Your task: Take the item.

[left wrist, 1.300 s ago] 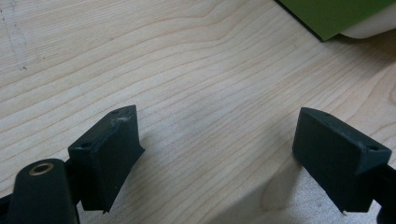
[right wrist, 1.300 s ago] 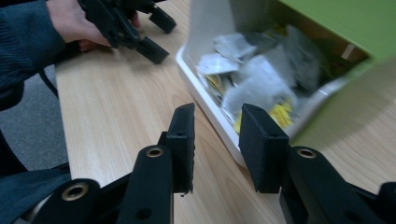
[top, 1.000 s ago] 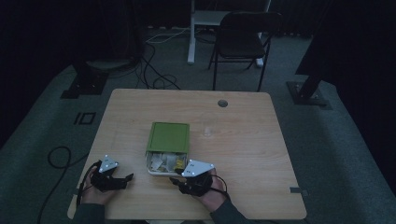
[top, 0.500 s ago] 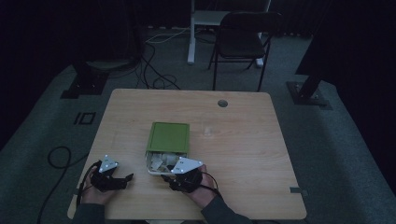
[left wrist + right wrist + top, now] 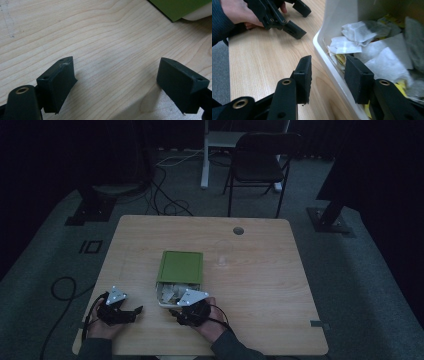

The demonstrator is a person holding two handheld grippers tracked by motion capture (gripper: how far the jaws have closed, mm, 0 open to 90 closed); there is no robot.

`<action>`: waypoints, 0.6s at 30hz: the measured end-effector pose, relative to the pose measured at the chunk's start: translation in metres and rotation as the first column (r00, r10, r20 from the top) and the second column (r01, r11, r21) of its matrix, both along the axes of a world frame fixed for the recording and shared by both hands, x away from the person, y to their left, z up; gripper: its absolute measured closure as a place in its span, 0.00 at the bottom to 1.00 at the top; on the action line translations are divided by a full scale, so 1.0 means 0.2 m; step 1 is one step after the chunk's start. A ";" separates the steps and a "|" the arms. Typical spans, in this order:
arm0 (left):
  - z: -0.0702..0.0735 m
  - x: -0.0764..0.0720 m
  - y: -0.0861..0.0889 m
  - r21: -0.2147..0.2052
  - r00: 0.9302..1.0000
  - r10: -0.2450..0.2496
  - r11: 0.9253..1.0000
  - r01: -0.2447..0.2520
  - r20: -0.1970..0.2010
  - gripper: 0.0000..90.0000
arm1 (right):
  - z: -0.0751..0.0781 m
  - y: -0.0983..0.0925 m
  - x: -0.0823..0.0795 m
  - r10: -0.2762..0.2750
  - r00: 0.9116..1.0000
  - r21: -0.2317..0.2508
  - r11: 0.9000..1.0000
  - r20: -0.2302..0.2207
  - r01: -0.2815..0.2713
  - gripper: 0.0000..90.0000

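Since the earlier frame, the right gripper [image 5: 176,311] has slid leftward along the near edge of the white box [image 5: 162,296], and its jaws, which have just been opening, now straddle the box's near wall [image 5: 329,65] without pressing it, one jaw outside over the table [image 5: 260,270] and one inside above the crumpled paper scraps [image 5: 384,62]. That box sits near the middle of the table's front half, its green lid [image 5: 181,267] pushed back over its far part. Left of the box, the left gripper [image 5: 134,310] rests on the wood with jaws spread wide and nothing between them.

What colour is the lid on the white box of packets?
Green. The lid half covers the box; it shows best in the high view.
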State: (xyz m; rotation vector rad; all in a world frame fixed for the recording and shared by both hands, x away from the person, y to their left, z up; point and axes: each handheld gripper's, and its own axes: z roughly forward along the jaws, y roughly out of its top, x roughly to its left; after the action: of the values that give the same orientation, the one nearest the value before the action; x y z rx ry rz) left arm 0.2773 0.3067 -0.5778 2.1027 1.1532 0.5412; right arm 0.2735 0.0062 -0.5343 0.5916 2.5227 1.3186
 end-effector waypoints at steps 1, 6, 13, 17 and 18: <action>0.00 0.00 0.00 0.000 1.000 0.000 1.000 0.000 0.000 0.17 | -0.01 0.01 0.00 0.002 1.000 -0.005 1.000 -0.001 -0.002 0.63; 0.00 0.00 0.00 0.000 1.000 0.000 1.000 0.000 0.000 0.17 | -0.01 0.00 0.00 0.002 1.000 -0.006 1.000 -0.006 -0.002 0.62; 0.00 0.00 0.00 0.000 1.000 -0.001 1.000 0.001 0.000 0.17 | -0.01 0.00 -0.01 0.026 0.999 0.002 1.000 -0.023 -0.026 0.64; 0.00 0.00 0.00 0.000 1.000 0.000 1.000 0.000 0.000 0.17 | 0.00 0.00 -0.03 0.040 0.999 0.007 0.999 -0.024 -0.040 0.65; 0.00 0.00 0.00 0.000 1.000 0.000 1.000 0.000 0.000 0.17 | 0.00 0.00 -0.04 0.044 0.999 0.007 0.999 -0.024 -0.044 0.66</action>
State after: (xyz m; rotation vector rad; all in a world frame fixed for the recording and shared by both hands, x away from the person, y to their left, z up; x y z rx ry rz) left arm 0.2773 0.3067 -0.5778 2.1028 1.1526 0.5413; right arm 0.2660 0.0060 -0.5345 0.5595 2.5664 1.3430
